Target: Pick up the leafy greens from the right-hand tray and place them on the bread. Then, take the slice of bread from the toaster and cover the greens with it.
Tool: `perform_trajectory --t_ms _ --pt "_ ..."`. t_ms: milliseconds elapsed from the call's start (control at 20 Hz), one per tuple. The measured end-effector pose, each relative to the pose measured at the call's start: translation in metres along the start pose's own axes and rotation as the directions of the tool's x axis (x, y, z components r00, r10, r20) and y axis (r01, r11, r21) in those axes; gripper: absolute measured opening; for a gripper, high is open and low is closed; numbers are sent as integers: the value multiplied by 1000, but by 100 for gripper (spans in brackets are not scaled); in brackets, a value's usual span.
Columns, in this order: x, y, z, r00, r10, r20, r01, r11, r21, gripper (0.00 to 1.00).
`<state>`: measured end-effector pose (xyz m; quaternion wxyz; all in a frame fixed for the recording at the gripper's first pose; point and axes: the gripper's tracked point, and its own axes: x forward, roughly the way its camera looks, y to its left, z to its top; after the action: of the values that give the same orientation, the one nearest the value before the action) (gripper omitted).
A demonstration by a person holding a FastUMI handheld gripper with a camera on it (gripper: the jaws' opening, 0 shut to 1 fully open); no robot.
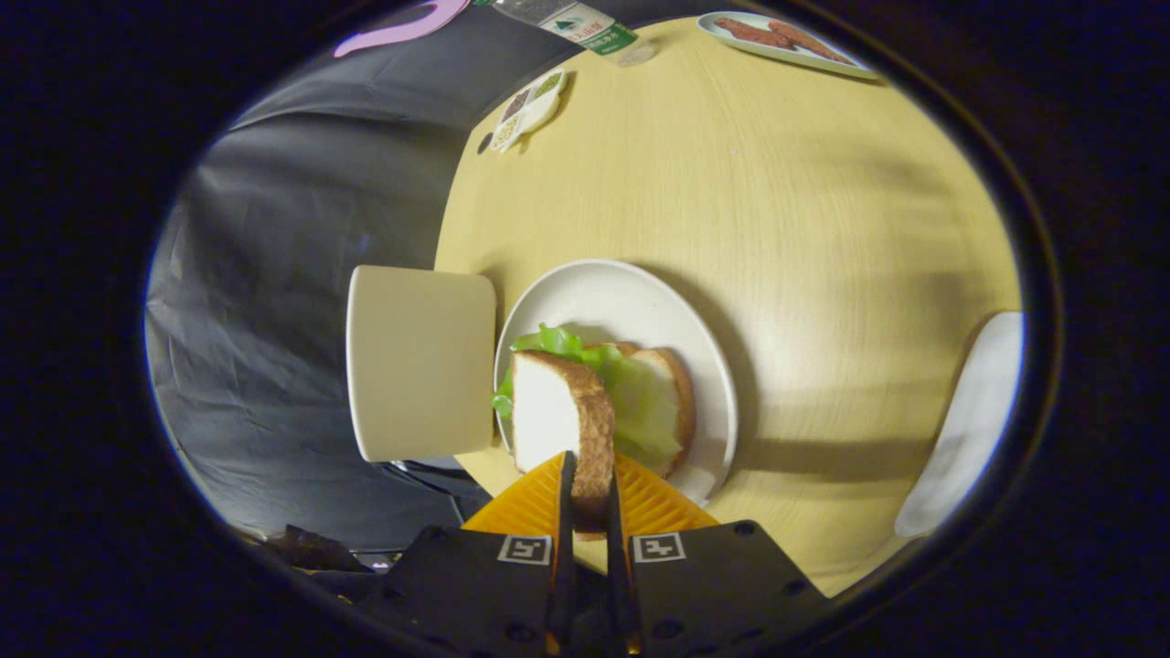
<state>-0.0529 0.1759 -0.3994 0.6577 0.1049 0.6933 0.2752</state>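
Dim warm light, soft shadows, fisheye warping.

hand-held gripper: dark body, square markers, screws.

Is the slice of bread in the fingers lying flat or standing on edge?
On edge: the white bread slice is pinched between both fingers above the green lettuce, crust facing up.

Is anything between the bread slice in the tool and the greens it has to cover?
Nothing visible. The tool grips the bread slice on edge, just above the greens lying on the lower bread on the plate.
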Motion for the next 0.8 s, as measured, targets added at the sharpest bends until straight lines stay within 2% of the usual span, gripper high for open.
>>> perform_trajectory --t_ms 150,400,800 --pt "1 -3 1 998 -49 27 50 999 -17 18" --pt "-4 -18 2 982 -164 94 175 977 -122 41" --pt "-39 -17 19 936 -232 263 274 952 -136 81"
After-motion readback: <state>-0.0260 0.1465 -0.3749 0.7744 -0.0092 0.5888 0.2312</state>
